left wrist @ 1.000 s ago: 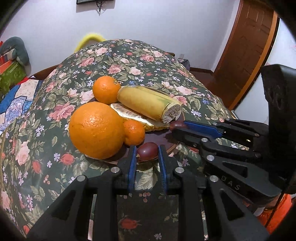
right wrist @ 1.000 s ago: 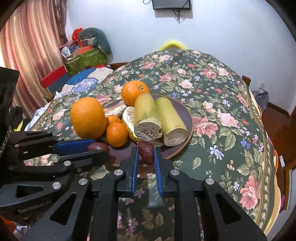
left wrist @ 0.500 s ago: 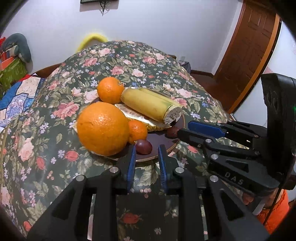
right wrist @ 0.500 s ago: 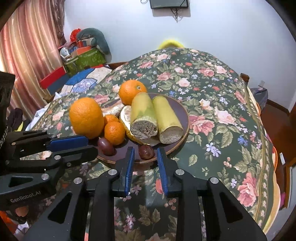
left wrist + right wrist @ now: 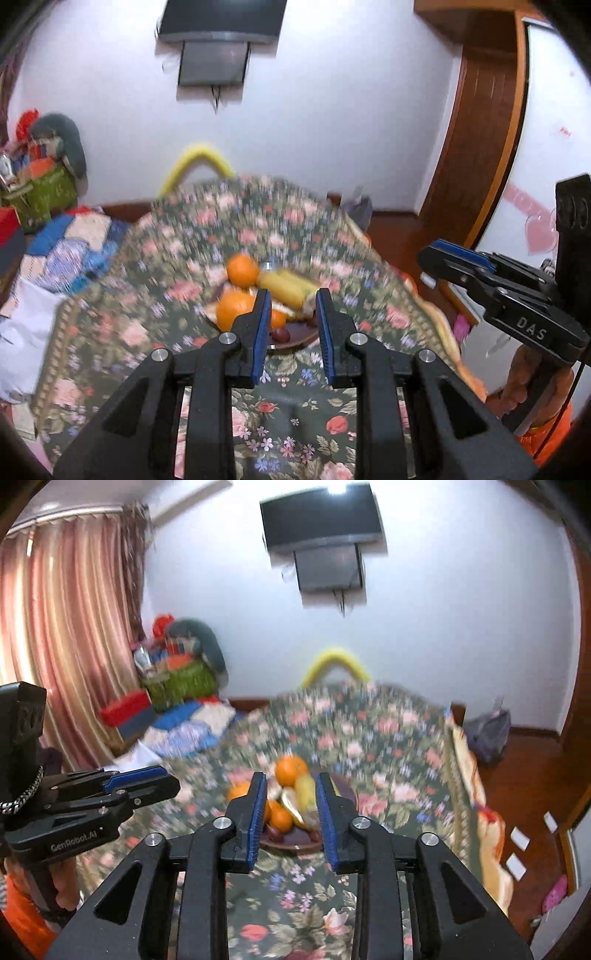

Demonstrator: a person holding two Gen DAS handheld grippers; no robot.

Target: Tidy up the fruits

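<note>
1. Both grippers have pulled up and back from the plate (image 5: 295, 846). It now sits small at centre frame in both wrist views, blurred.
2. The right gripper (image 5: 287, 777) has just been opening its jaws. Nothing lies between them.
3. The left gripper (image 5: 291, 295) has its jaws at their narrowest, a slit apart, and holds nothing.
4. A second ago each gripper had a dark fruit between its pads at the plate's near rim. Both dark fruits (image 5: 275, 834) now lie on the plate, in front of the oranges (image 5: 291, 771) and bananas (image 5: 306, 788).
5. All the fruit seen is on the plate on the floral cloth (image 5: 388, 723), so the sorting looks done or nearly done.
</note>
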